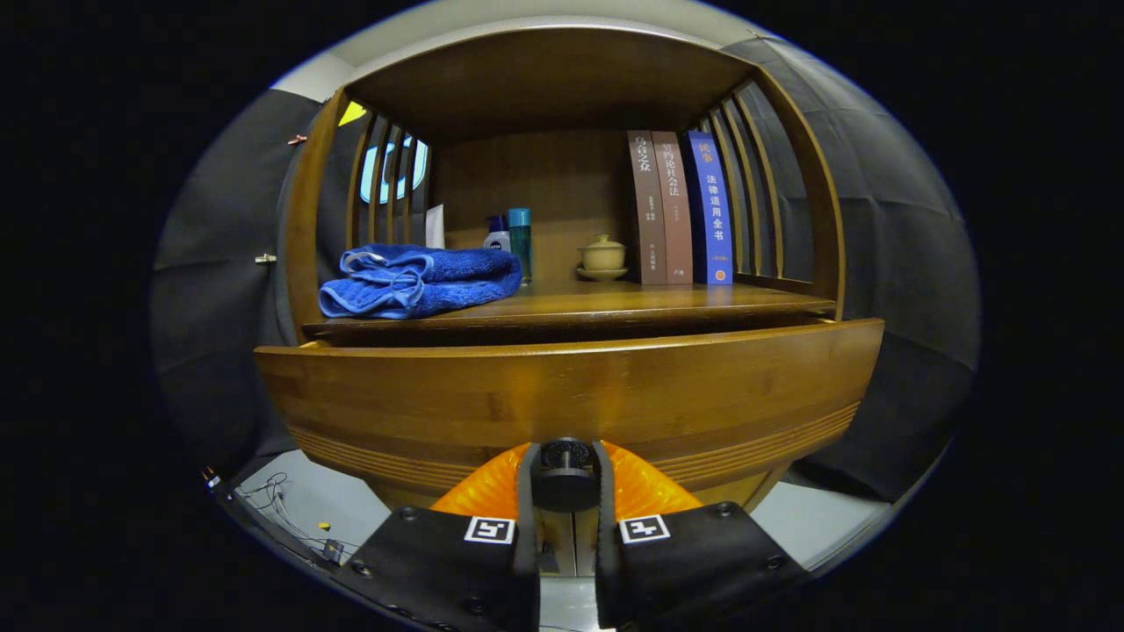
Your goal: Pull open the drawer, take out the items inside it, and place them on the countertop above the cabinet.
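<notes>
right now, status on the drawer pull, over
Gripper jaws shut on the drawer knob. Drawer pulled partway out, contents hidden behind its front. Blue towel already on the countertop.

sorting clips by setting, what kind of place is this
Probably a staged home corner in a recording booth: a wooden cabinet with books, a folded blue towel and a lidded cup on its countertop, black cloth behind. The gripper is shut on the drawer knob.
</notes>
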The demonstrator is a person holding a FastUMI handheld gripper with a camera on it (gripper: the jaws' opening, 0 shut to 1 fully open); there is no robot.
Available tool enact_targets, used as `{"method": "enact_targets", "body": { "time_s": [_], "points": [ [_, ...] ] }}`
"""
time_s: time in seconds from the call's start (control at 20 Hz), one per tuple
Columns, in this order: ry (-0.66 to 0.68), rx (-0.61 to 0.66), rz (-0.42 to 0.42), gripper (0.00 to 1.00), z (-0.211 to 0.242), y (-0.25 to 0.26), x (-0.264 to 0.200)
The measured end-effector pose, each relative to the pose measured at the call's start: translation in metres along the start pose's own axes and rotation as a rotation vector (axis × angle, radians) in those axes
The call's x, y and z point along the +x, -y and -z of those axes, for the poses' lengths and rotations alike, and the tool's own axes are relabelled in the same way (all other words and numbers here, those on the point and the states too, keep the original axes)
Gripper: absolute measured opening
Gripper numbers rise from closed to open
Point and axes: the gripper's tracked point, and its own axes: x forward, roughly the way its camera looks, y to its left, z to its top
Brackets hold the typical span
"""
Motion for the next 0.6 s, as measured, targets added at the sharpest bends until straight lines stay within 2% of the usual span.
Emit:
{"method": "enact_targets", "body": {
  "time_s": [0.4, 0.6],
  "points": [
    [-0.012, 0.011, -0.021, 0.28, 0.01, 0.002, -0.06],
    [-0.013, 0.0, -0.023, 0.28, 0.015, 0.003, -0.07]
  ]
}}
